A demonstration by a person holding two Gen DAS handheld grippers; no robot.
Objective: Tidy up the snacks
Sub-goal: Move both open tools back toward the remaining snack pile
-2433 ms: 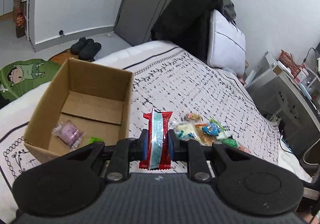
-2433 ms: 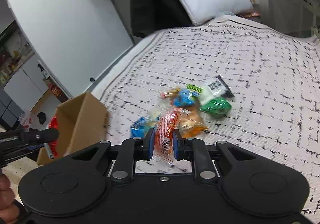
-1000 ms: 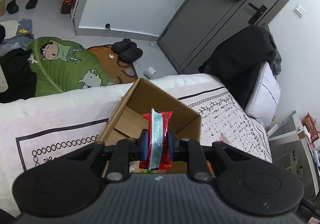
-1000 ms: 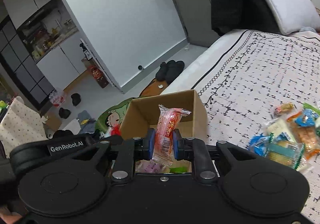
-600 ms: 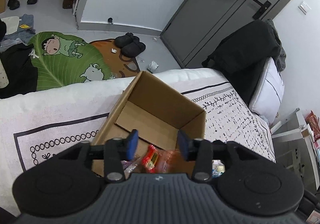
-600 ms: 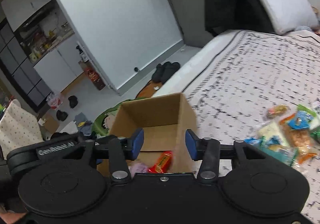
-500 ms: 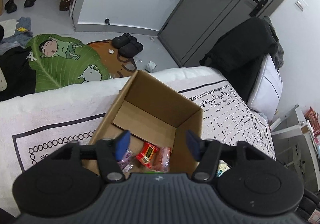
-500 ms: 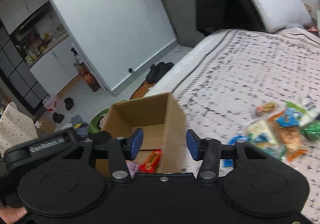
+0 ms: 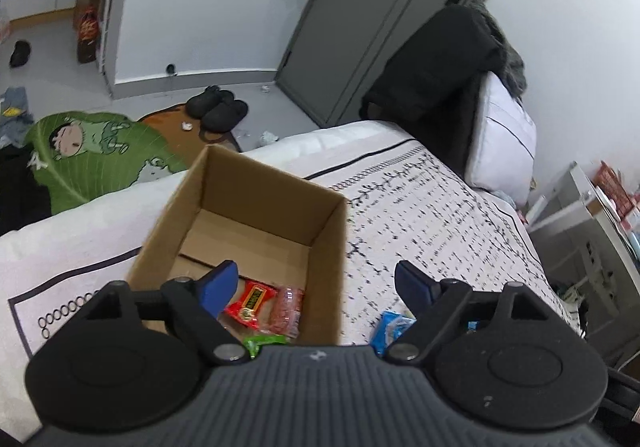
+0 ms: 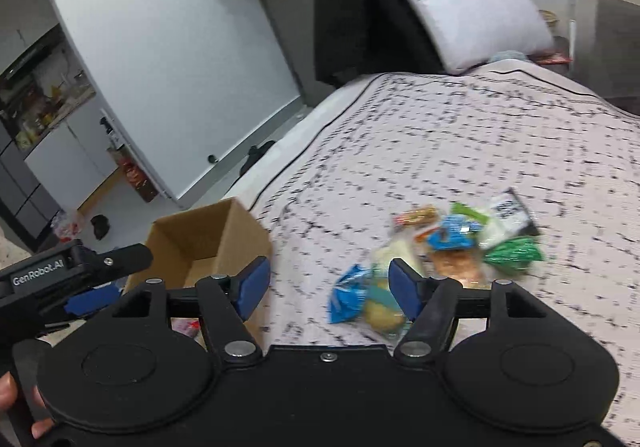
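Note:
An open cardboard box (image 9: 324, 247) stands on the patterned bedspread; it also shows in the right wrist view (image 10: 208, 235). Inside lie a red snack packet (image 9: 251, 304), a pinkish clear packet (image 9: 286, 311) and a green one (image 9: 262, 343). My left gripper (image 9: 316, 285) is open and empty over the box's right wall. My right gripper (image 10: 328, 287) is open and empty above the bedspread between the box and a pile of snack packets (image 10: 452, 247). A blue packet (image 10: 348, 297) lies nearest the right gripper. The left gripper also shows at the left of the right wrist view (image 10: 80, 275).
A white pillow (image 10: 464, 11) and a dark chair with clothes (image 9: 432, 75) stand at the bed's head. A green cartoon rug (image 9: 92, 155) and black slippers (image 9: 218, 109) lie on the floor. A desk (image 9: 592, 231) stands on the right of the bed.
Both grippers opened over the box and dropped their packets into it. Both have since swung right, the right one toward the snack pile.

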